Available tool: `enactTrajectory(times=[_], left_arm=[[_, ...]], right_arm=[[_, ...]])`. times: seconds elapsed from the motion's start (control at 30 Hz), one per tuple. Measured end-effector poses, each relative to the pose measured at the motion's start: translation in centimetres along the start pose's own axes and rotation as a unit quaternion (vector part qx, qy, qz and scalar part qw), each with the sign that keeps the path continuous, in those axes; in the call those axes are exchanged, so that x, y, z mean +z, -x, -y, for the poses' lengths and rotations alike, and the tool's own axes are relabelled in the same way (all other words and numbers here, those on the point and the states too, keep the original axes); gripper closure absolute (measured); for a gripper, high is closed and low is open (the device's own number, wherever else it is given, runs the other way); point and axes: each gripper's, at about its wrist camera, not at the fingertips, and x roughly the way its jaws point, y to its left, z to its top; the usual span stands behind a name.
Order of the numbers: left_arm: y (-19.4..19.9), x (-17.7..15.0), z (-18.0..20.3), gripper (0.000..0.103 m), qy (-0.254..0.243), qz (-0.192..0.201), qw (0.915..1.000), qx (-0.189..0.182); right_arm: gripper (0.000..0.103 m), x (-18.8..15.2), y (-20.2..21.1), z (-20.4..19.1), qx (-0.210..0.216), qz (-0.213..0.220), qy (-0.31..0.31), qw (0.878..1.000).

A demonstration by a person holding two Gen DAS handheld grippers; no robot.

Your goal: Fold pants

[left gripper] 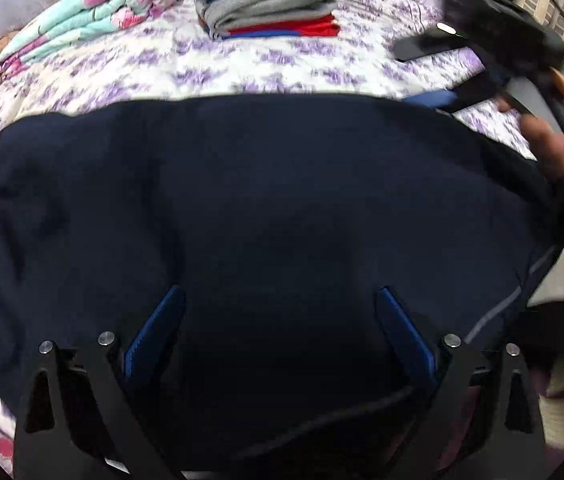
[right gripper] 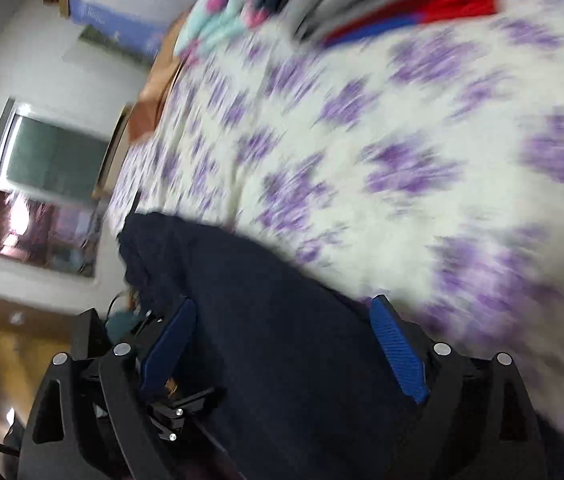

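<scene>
Dark navy pants [left gripper: 241,208] lie spread across the purple-flowered bed sheet [left gripper: 241,64] and fill most of the left wrist view. My left gripper [left gripper: 282,320] hovers over them, open wide, its blue pads [left gripper: 161,324] well apart with only flat cloth below. At the upper right, blurred, a person's hand [left gripper: 562,136] holds my right gripper [left gripper: 446,72] above the pants' far right edge. In the right wrist view, also blurred, my right gripper [right gripper: 286,344] is open over one end of the pants [right gripper: 282,360], not pressing on them.
A stack of folded clothes [left gripper: 265,4] in blue, grey and red sits at the far side of the bed. A folded floral blanket [left gripper: 93,16] lies left of it. A window [right gripper: 49,184] and white wall are beyond the bed's edge.
</scene>
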Motion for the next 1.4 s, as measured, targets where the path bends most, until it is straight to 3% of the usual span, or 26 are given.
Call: enactTrajectory(times=[0.07,0.13,0.23,0.37,0.47,0.53,0.63,0.7,0.8,1.07,1.2,1.4], left_arm=[[0.5,-0.3,-0.7,0.009,0.008,-0.008,0.9998,-0.014],[0.8,-0.3,-1.0,0.009,0.007,-0.017,0.9994,-0.028],[0.7,0.4,-0.7,0.009,-0.003,-0.022,0.9992,-0.033],[1.3,1.9,-0.4,0.009,-0.015,0.016,0.9995,-0.025],[1.0,3.4,-0.2,0.008,-0.018,0.049,0.9975,-0.046],[-1.3,3.6,-0.3,0.007,-0.007,0.017,0.9989,-0.043],[-1.9,2.6,0.5,0.005,-0.032,0.018,0.9991,-0.023],[-1.7,1.8,0.6,0.005,-0.034,0.020,0.9988,-0.028],[-1.2,1.2,0.5,0.005,-0.029,0.023,0.9983,-0.045],[-0.8,1.3,0.8,0.005,-0.036,0.026,0.9979,-0.046],[-0.9,1.4,0.8,0.005,-0.034,0.027,0.9980,-0.045],[-1.0,1.5,0.6,0.005,-0.031,0.029,0.9981,-0.045]], right_arm=[[0.012,0.6,-1.1,-0.6,0.024,-0.030,0.015,0.999],[0.004,1.1,-2.4,-1.5,0.080,-0.083,0.017,0.993],[0.003,0.8,-3.6,-2.4,0.113,-0.132,0.021,0.985],[0.003,1.0,-5.2,-3.2,0.141,-0.170,0.033,0.975],[0.003,2.5,-6.7,-3.0,0.156,-0.169,0.018,0.973],[0.003,3.3,-7.3,-2.5,0.178,-0.150,0.000,0.973],[0.004,4.2,-5.9,-2.7,0.251,-0.098,-0.005,0.963],[0.004,3.5,-4.3,-3.6,0.282,-0.101,0.016,0.954],[0.003,1.5,-3.2,-4.4,0.268,-0.133,0.041,0.953],[0.004,-2.9,-2.8,-3.0,0.234,-0.197,0.045,0.951],[0.003,-2.4,-5.0,-4.2,0.220,-0.198,0.047,0.954],[0.003,1.4,-7.9,-4.4,0.198,-0.146,0.026,0.969]])
